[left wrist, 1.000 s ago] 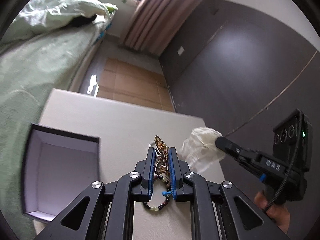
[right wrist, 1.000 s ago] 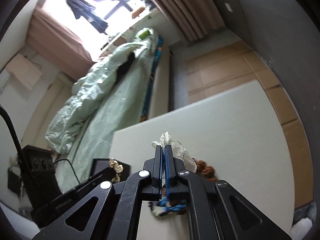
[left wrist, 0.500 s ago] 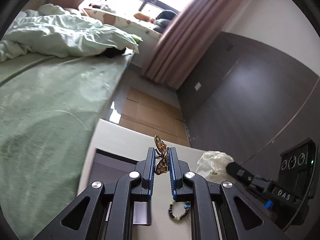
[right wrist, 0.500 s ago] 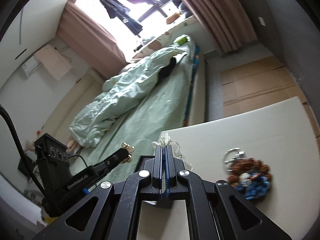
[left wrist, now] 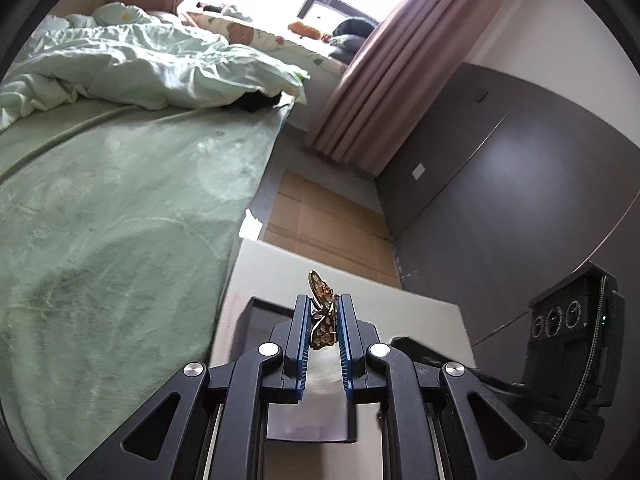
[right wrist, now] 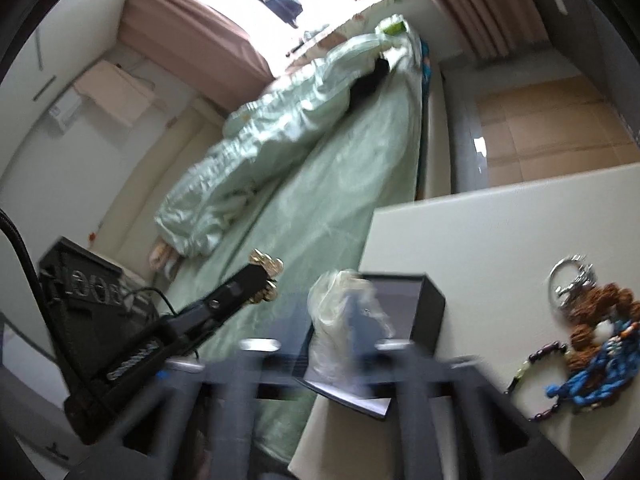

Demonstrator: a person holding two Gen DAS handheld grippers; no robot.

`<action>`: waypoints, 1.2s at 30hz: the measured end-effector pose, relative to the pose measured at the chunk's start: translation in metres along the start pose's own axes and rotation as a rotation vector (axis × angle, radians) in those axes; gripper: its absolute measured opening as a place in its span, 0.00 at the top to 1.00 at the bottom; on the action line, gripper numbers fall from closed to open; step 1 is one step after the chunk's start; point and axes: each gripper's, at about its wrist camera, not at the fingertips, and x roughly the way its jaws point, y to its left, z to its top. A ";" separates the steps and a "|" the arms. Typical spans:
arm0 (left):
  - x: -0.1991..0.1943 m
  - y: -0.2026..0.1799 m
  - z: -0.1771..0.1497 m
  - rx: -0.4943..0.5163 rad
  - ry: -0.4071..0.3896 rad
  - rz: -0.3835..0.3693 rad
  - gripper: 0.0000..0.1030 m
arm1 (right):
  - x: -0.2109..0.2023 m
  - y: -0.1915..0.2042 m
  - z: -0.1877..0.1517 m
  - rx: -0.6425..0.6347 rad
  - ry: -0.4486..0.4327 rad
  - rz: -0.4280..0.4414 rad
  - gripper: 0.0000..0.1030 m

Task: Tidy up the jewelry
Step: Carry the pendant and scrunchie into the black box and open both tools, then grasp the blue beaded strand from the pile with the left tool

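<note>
My left gripper [left wrist: 323, 316] is shut on a gold butterfly brooch [left wrist: 321, 312] and holds it above the open black box [left wrist: 262, 314]. It also shows in the right wrist view [right wrist: 264, 280] with the brooch [right wrist: 267, 268] at its tip. My right gripper [right wrist: 340, 312] is blurred by motion; a white pouch [right wrist: 332, 320] sits between its fingers over the black box [right wrist: 424, 312]. Whether the jaws still grip the pouch is unclear. A heap of bead bracelets, blue cord and a silver ring [right wrist: 592, 344] lies on the white table [right wrist: 500, 240].
A bed with a green sheet and rumpled quilt [left wrist: 120, 160] runs along the table's left side. A dark wall [left wrist: 520, 200], pink curtains [left wrist: 384, 80] and cardboard on the floor [left wrist: 320, 220] lie beyond the table's far edge.
Both grippers have moved left over the black box. The right gripper's view is now blurred and its fingers look wider apart around the pouch. The left gripper still holds the brooch.
</note>
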 end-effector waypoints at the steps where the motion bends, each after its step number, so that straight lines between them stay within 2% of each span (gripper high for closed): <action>1: 0.003 0.002 -0.001 0.003 0.019 0.006 0.87 | 0.001 0.000 0.000 0.001 0.000 -0.014 0.30; 9: 0.017 -0.003 -0.010 0.045 0.107 0.025 0.86 | -0.022 -0.015 0.001 0.007 -0.017 -0.100 0.30; 12: 0.024 -0.006 -0.013 0.059 0.145 0.045 0.82 | -0.031 -0.025 0.000 0.022 -0.012 -0.124 0.30; 13: 0.027 -0.006 -0.014 0.057 0.159 0.059 0.72 | -0.034 -0.027 -0.001 0.024 -0.011 -0.135 0.30; 14: 0.030 -0.006 -0.015 0.052 0.168 0.070 0.56 | -0.038 -0.030 -0.002 0.027 -0.013 -0.142 0.30; 16: 0.031 -0.005 -0.017 0.042 0.170 0.082 0.36 | -0.047 -0.034 -0.003 0.033 -0.020 -0.143 0.30; 23: 0.033 -0.019 -0.020 0.061 0.154 0.085 0.35 | -0.075 -0.051 -0.005 0.043 -0.043 -0.176 0.30; 36: 0.053 -0.089 -0.045 0.198 0.192 0.016 0.35 | -0.123 -0.110 -0.015 0.151 -0.066 -0.257 0.30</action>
